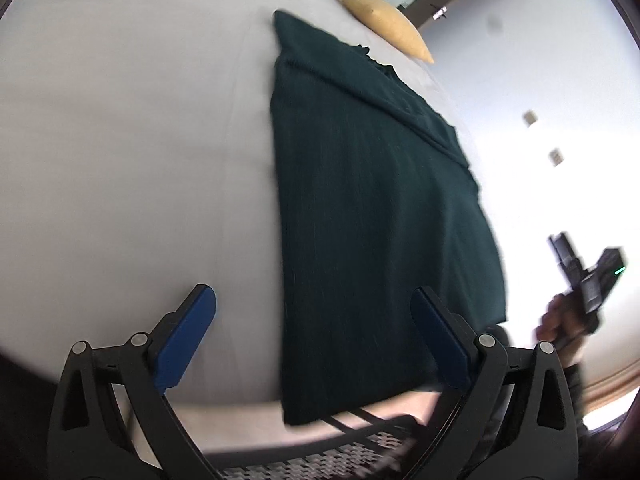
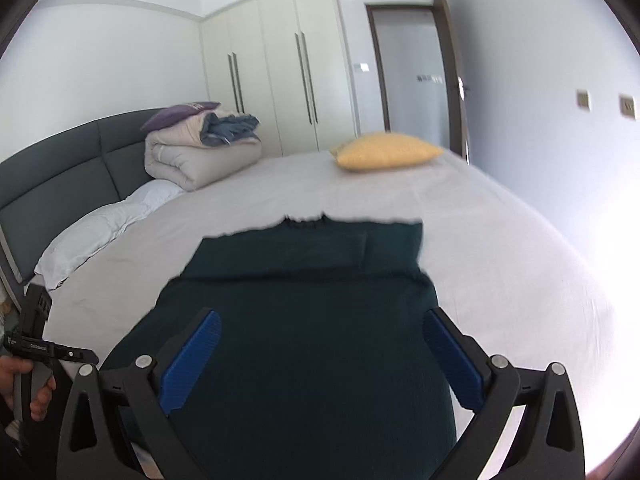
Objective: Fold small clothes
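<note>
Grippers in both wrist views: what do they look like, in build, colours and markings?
Both are alike. The left gripper and the right gripper each have two black, triangular cut-out linkage arms with silver round pivot pins and flat blue pads on the fingers. Seen from the right wrist view, the left one's black body carries small white lettering, too small to read. From the left wrist view, the right one shows a small green light.

1. The garment (image 2: 304, 320) in front of me is very dark green, plain.
2. The bed sheet (image 2: 500, 248) is pale grey-white.
3. My gripper pads (image 2: 192, 360) are blue on black frames.
4. The cushion (image 2: 388, 151) is mustard yellow.
5. The headboard (image 2: 68, 164) is dark grey.
6. The rolled duvet (image 2: 188, 160) is beige.
7. The wardrobe doors (image 2: 276, 72) are cream.
</note>
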Available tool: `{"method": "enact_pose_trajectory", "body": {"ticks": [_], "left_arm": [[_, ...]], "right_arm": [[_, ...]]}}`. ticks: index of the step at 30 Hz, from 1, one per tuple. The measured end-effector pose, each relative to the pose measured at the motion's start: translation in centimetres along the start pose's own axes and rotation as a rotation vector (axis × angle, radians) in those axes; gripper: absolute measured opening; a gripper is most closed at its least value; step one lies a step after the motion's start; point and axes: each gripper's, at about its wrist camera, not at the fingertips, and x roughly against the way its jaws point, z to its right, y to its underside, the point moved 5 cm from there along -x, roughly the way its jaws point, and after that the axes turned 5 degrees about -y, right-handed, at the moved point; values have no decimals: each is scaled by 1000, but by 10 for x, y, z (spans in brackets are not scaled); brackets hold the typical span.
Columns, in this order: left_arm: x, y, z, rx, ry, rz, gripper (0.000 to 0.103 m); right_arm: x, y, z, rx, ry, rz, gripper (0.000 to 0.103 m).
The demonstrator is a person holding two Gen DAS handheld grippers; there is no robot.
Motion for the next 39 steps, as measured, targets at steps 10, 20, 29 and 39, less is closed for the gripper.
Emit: {"method": "enact_pose_trajectory", "body": {"ticks": [10, 20, 29, 39], "left_arm": [[2, 28, -9, 101, 86, -51, 98], [-21, 19, 2, 82, 136, -147, 90], [-27, 29, 3, 136, 222, -217, 62], [-24, 25, -2, 159, 221, -208, 16]], "right_arm": [[20, 52, 51, -255, 5, -99, 85], [13, 80, 72, -335, -27, -236, 78], [15, 90, 79, -360, -40, -266, 78], [20, 104, 96, -383, -11, -350, 75]]}}
